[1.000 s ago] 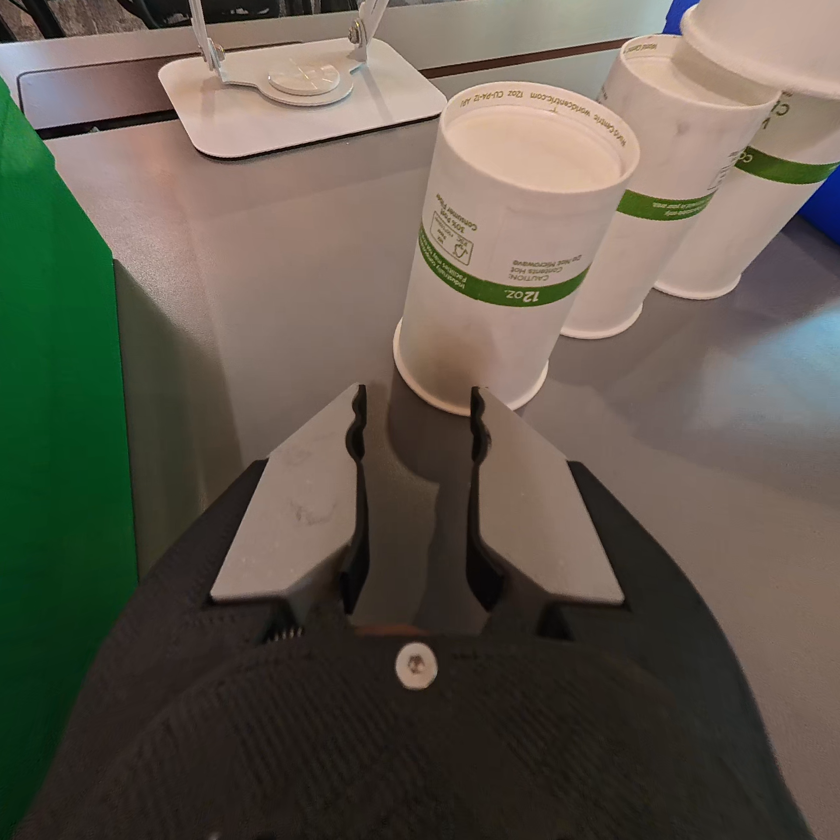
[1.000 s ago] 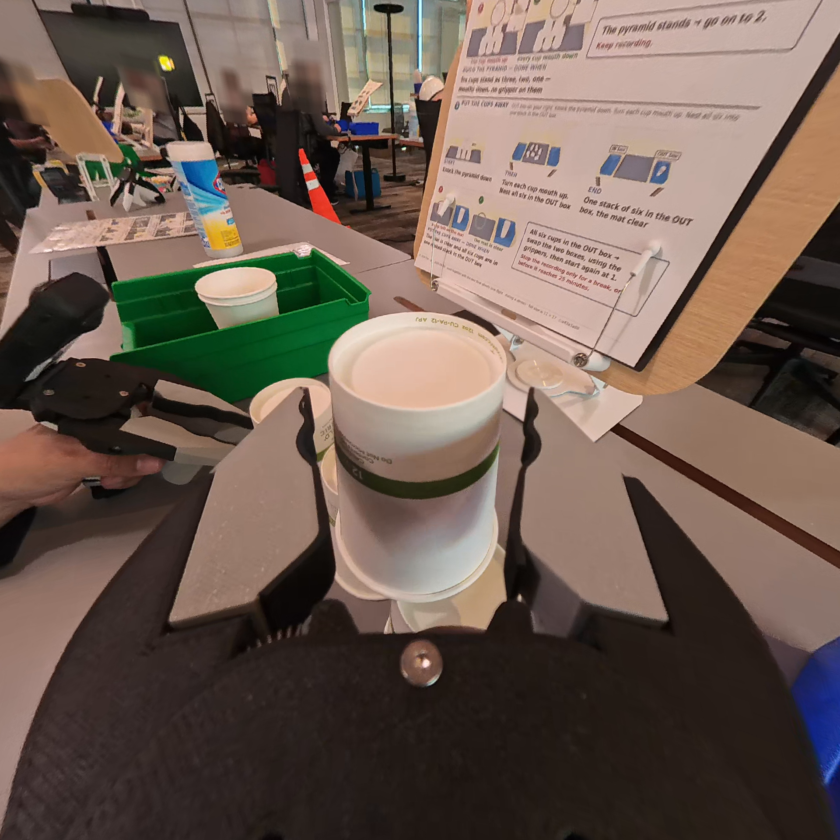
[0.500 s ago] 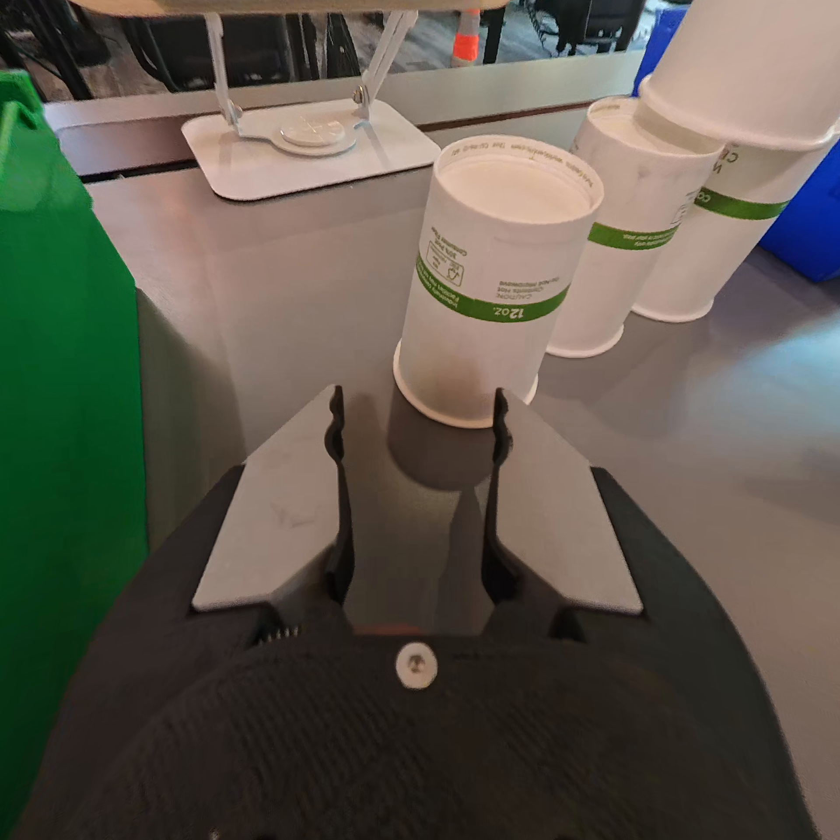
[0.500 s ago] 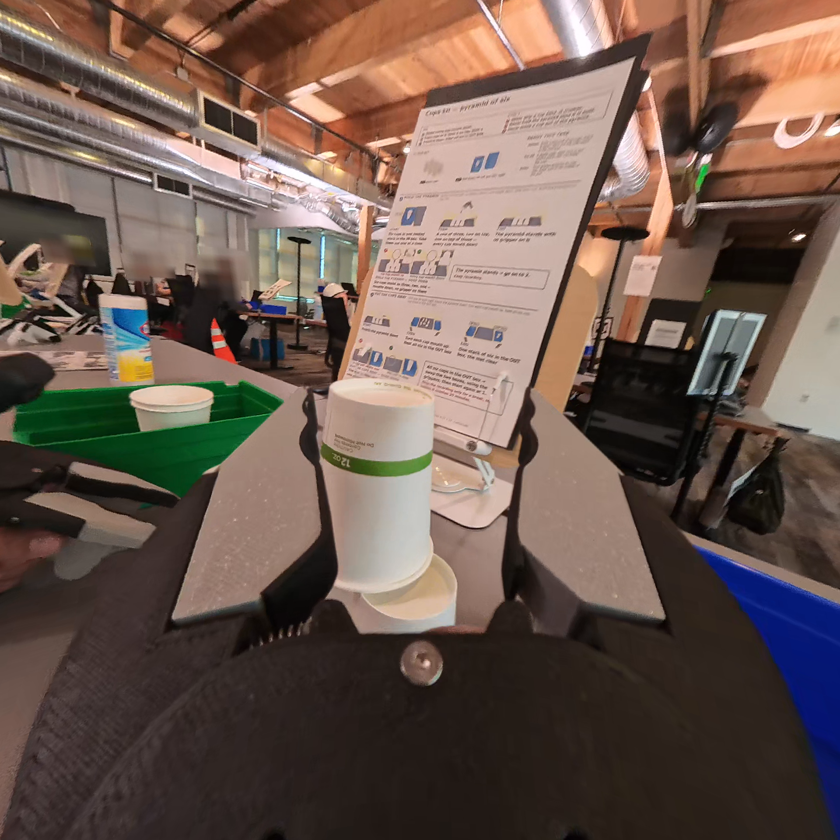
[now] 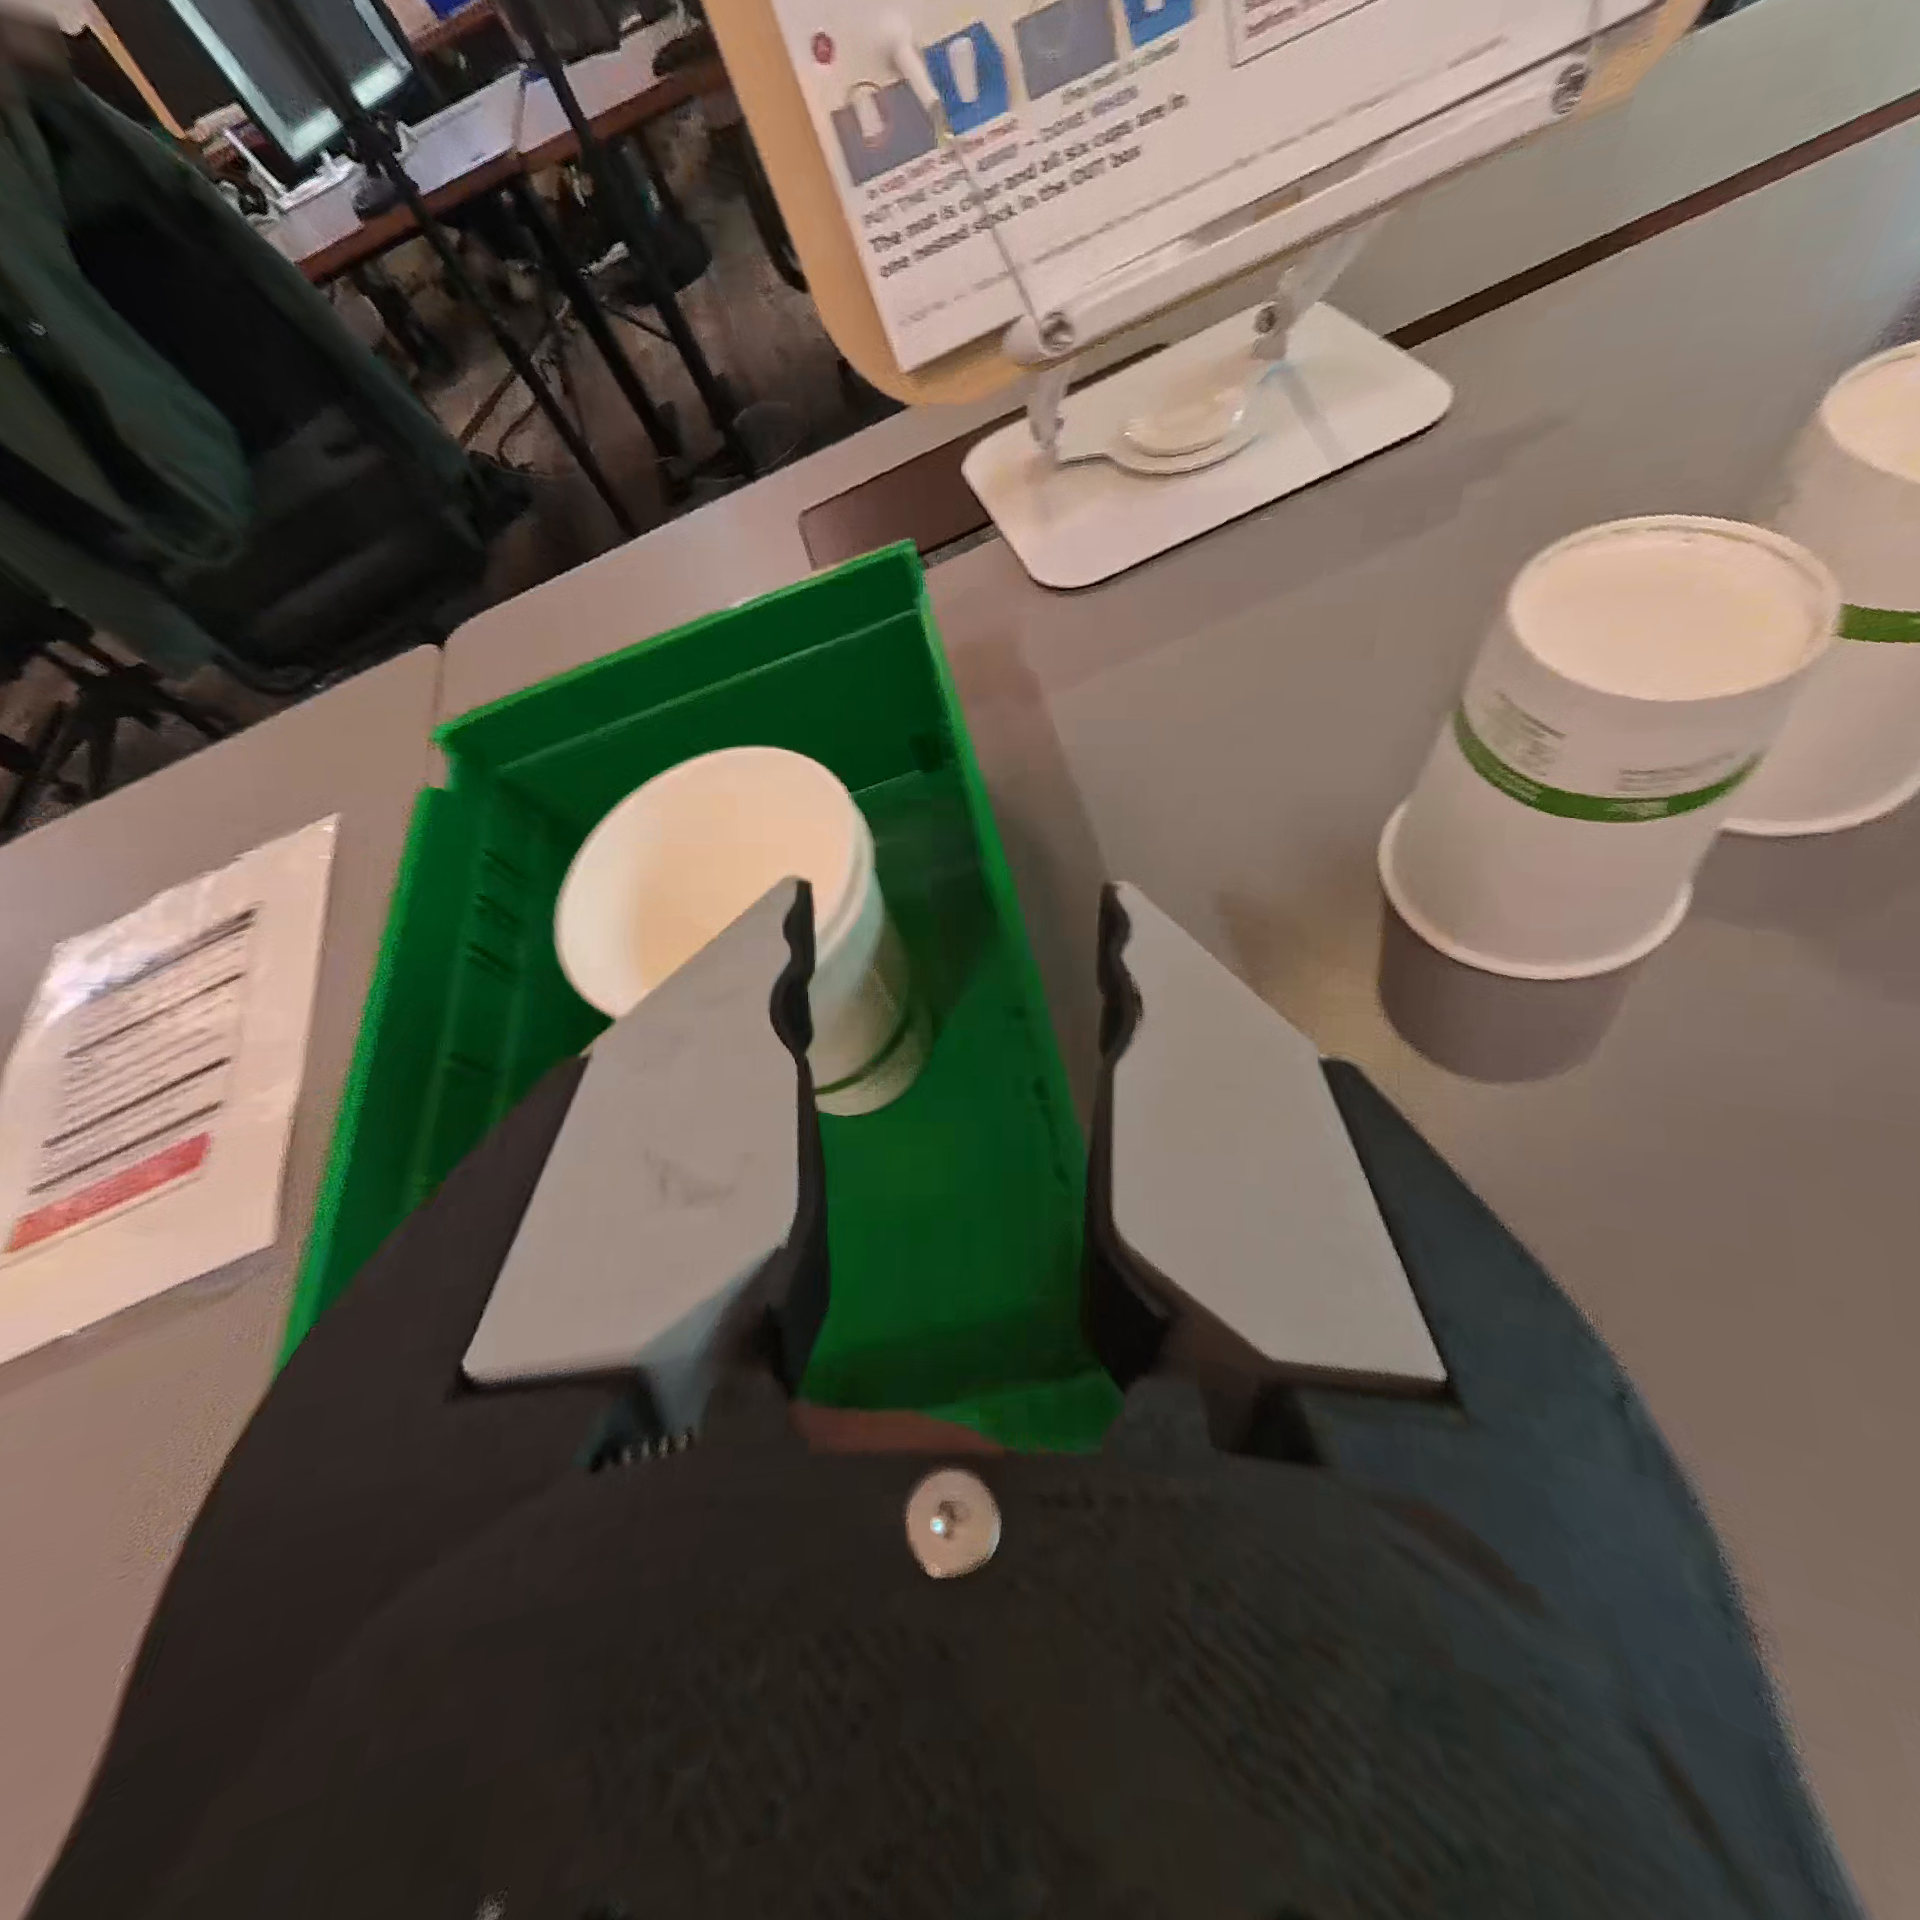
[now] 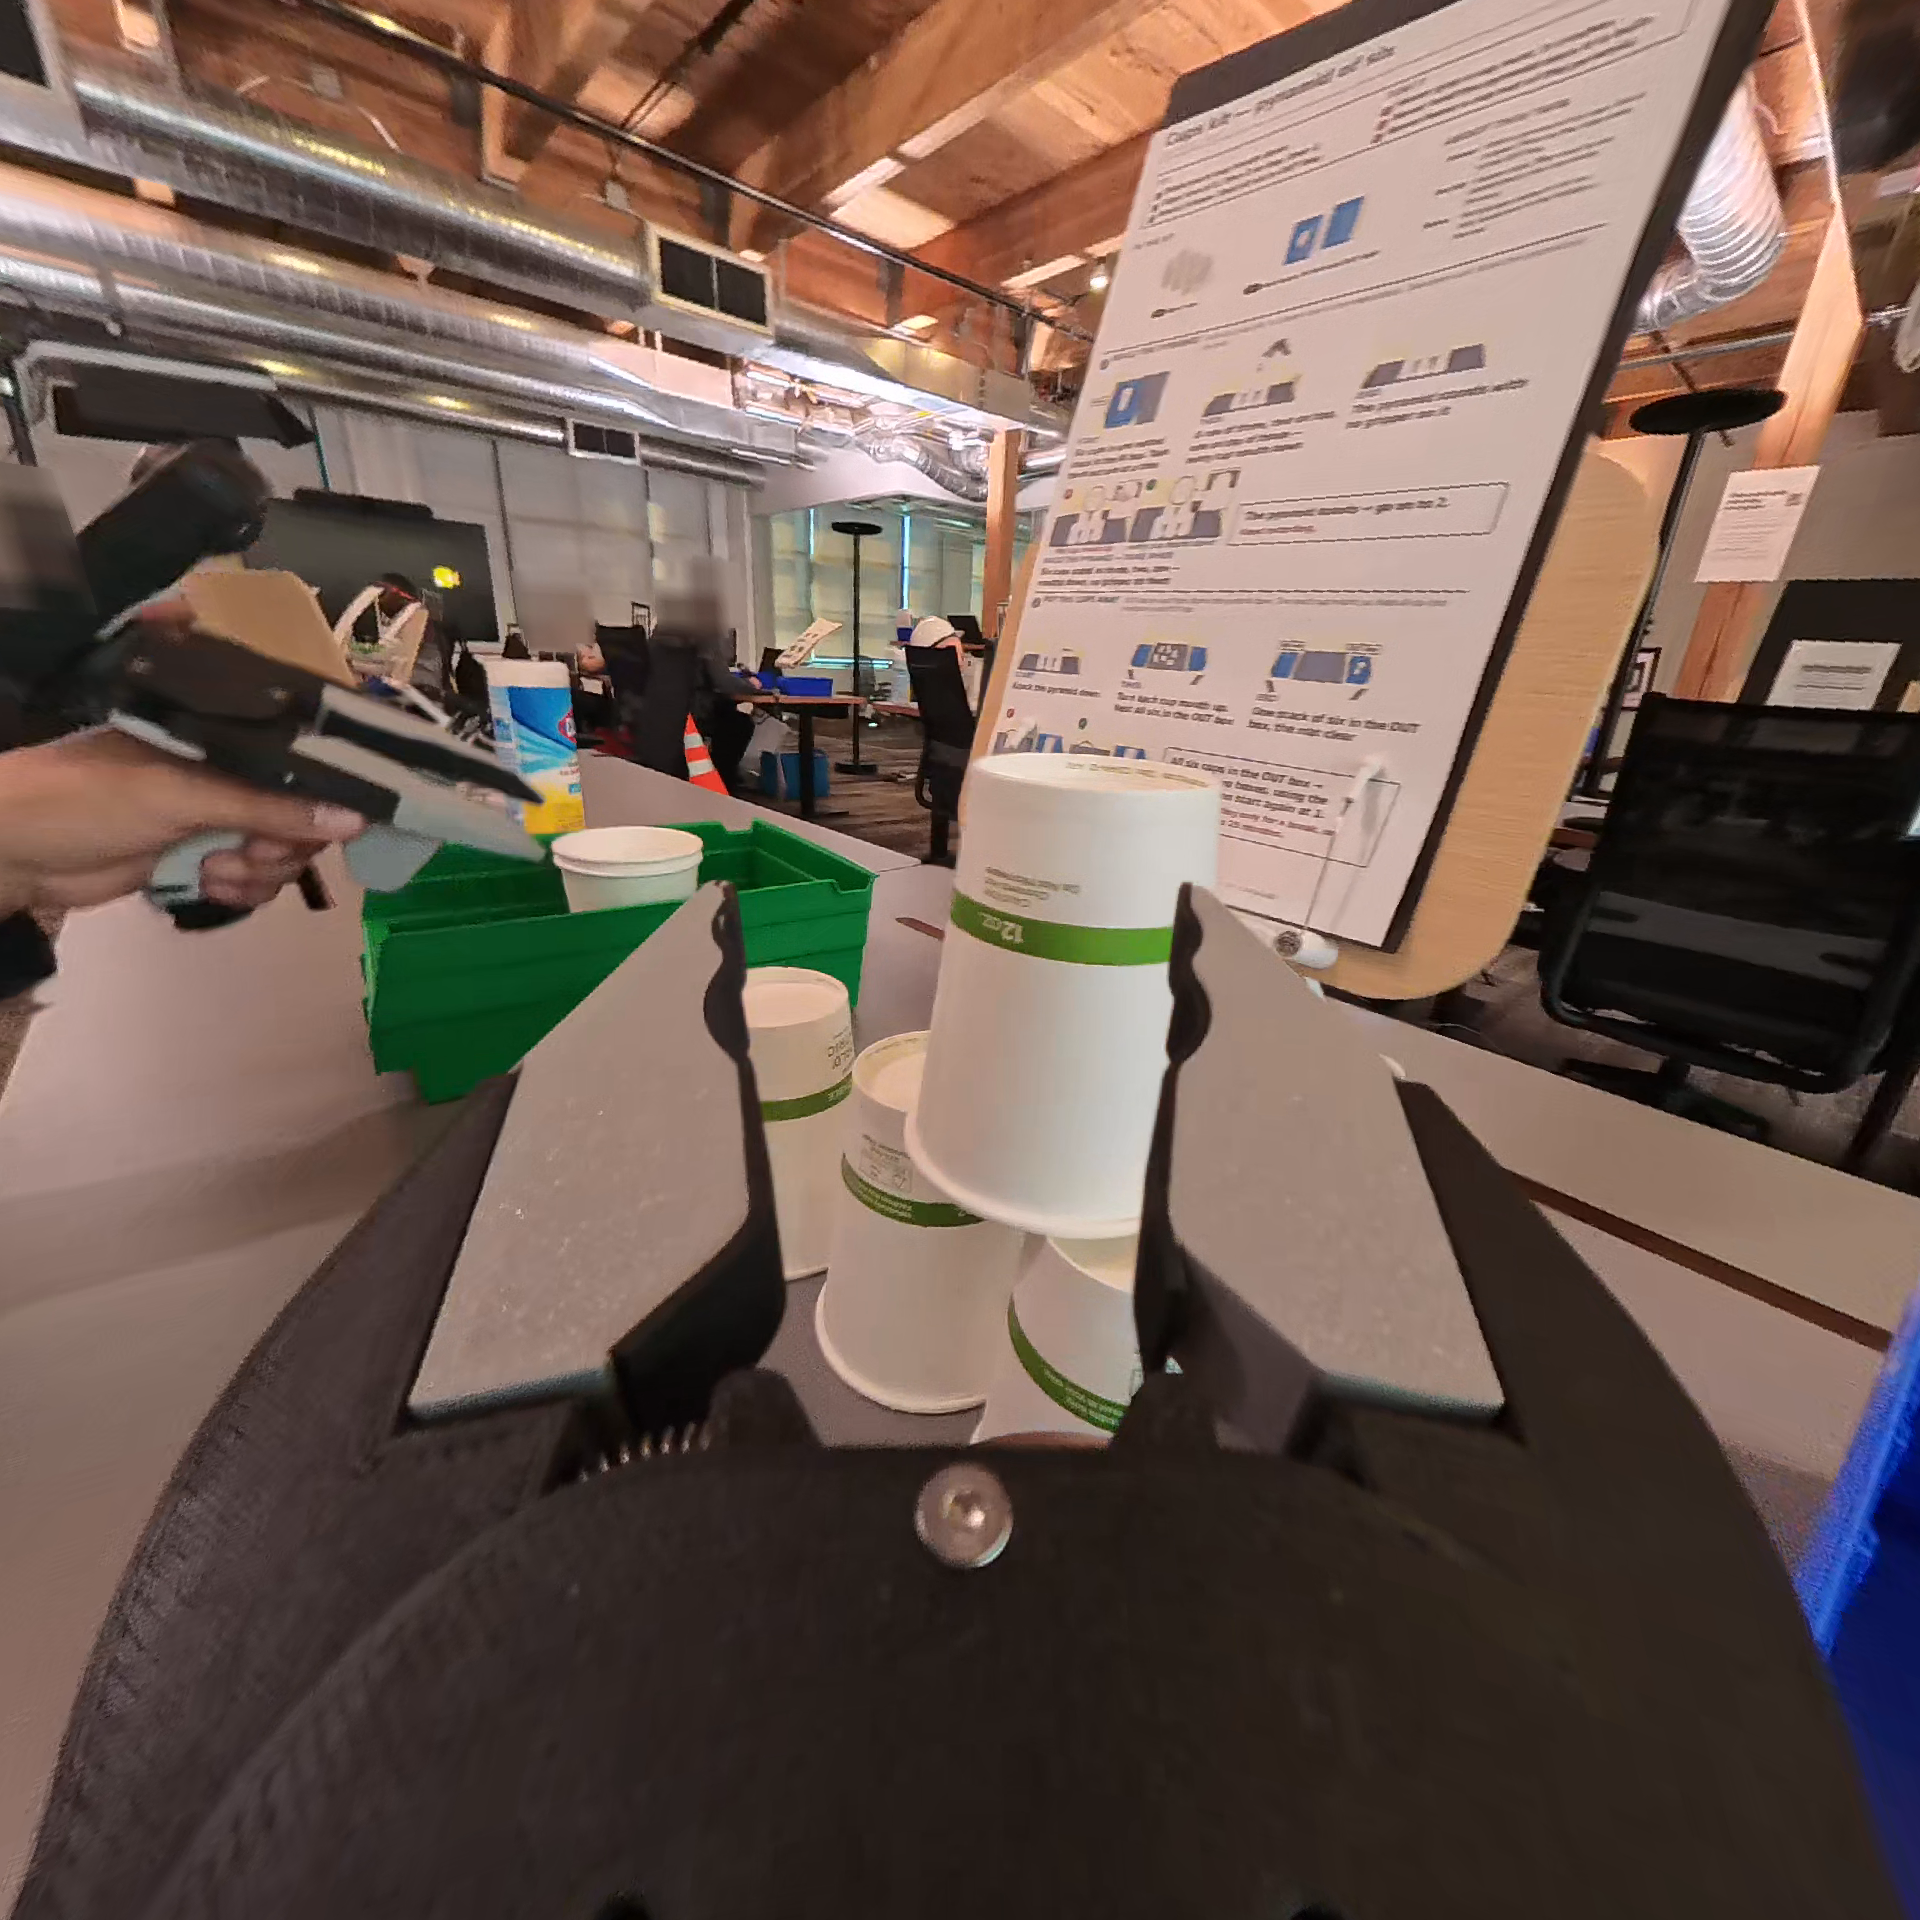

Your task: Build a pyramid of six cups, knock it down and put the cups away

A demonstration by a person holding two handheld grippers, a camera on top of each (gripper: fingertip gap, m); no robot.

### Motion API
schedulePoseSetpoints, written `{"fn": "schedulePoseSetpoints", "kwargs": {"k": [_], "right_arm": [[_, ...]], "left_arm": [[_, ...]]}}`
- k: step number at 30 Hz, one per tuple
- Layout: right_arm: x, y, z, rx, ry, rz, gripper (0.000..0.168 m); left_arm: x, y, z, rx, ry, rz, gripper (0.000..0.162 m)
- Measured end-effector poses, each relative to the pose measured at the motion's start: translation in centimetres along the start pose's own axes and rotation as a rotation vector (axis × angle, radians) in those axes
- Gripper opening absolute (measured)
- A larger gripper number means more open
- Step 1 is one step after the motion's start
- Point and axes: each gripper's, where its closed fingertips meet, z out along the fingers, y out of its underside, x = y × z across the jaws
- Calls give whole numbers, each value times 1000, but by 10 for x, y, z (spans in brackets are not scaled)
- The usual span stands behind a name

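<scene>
In the right wrist view three white paper cups stand mouth down in a row: far [image 6: 800, 1049], middle [image 6: 904, 1226], near [image 6: 1070, 1340]. A fourth cup [image 6: 1070, 987] stands mouth down on the middle and near cups. My right gripper [image 6: 956, 904] is open, just behind that cup, with its fingers apart from it. My left gripper [image 5: 951, 935] is open and empty above the green bin [image 5: 374, 1039], close to the mouth-up cup [image 5: 707, 862] inside it. It also shows in the right wrist view [image 6: 447, 800]. The end row cup [image 5: 1600, 748] is at the right.
An instruction board on a white stand [image 6: 1351, 468] stands behind the cups. A blue bin [image 6: 1870, 1507] is at the right edge. A printed sheet [image 5: 135, 1060] lies left of the green bin. A wipes canister [image 6: 530, 727] stands farther back. Some 35 cm of space lies between my two pairs of fingers. The left gripper is farther from the fourth cup [image 6: 1070, 987], some 30 cm, than the right, some 4 cm.
My right gripper set its cup on top of the row, let go and drew back. My left gripper swung left from the row to over the green bin and opened wider.
</scene>
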Motion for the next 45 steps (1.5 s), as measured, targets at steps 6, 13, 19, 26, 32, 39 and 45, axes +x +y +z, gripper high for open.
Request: {"fn": "schedulePoseSetpoints", "kwargs": {"k": [6, 13, 19, 26, 32, 39, 45], "right_arm": [[-18, 7, 4, -29, -15, -94, 79], [-27, 22, 10, -74, -67, -49, 77], [-32, 23, 11, -78, -87, -57, 73], [-50, 25, 12, -79, -164, -43, 73], [-80, 15, 6, -26, -316, -19, 72], [-97, 33, 11, -92, -348, -66, 71], [-102, 41, 12, -120, -359, -93, 72]], "left_arm": [[-37, 3, 22, -158, -35, 63, 46], [-40, 29, 46, -291, 31, 63, 4], [-50, 25, 43, -262, 11, 58, 1], [-56, -36, 2, -16, -33, 6, 1], [-15, -83, -53, 252, -51, 63, 1], [-8, -61, -41, 178, -105, 158, 1], [-31, -41, -27, 167, -181, 134, 1]]}}
